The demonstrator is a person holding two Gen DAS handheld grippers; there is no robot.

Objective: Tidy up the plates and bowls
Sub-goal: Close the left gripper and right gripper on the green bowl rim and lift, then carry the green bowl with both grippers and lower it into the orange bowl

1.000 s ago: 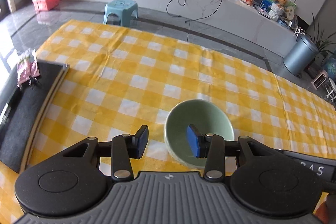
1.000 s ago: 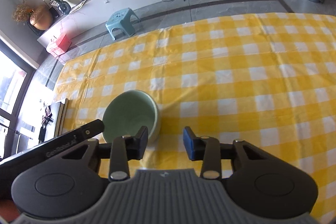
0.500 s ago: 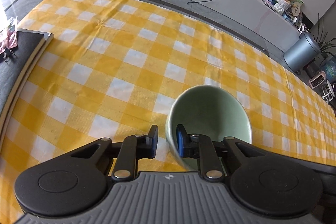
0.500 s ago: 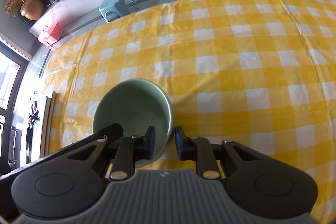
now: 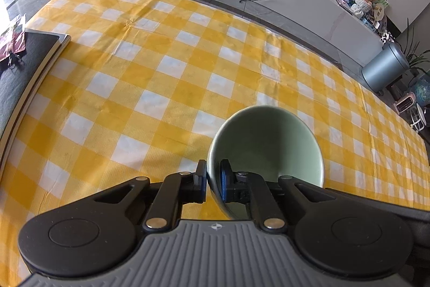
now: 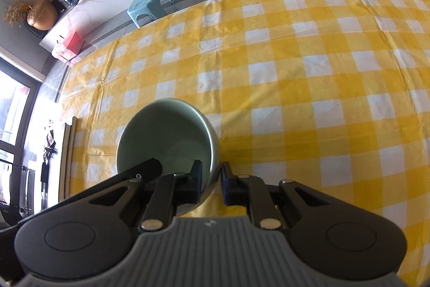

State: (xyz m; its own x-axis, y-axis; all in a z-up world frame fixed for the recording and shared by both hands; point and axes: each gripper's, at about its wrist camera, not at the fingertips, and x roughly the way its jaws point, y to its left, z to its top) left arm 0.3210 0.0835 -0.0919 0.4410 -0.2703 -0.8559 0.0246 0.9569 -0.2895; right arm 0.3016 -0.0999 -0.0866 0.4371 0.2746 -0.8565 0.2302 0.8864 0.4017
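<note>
While the left gripper (image 5: 213,183) pinches the pale green ceramic bowl (image 5: 268,144) at nine o'clock, the right gripper (image 6: 211,183) pinches its three o'clock rim above the yellow checked worktop (image 5: 161,77).

Table (image 5: 188,66) under a yellow-and-white checked cloth (image 6: 309,77). On it: 1 pale green bowl (image 5: 268,141), near centre; 1 dark flat board (image 5: 24,63) at the left edge, bearing a small pink packet (image 5: 12,36).

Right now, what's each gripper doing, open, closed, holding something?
Left gripper: shut on the green bowl, pinching its left rim.
Right gripper: shut on the same green bowl, pinching its right rim.
</note>
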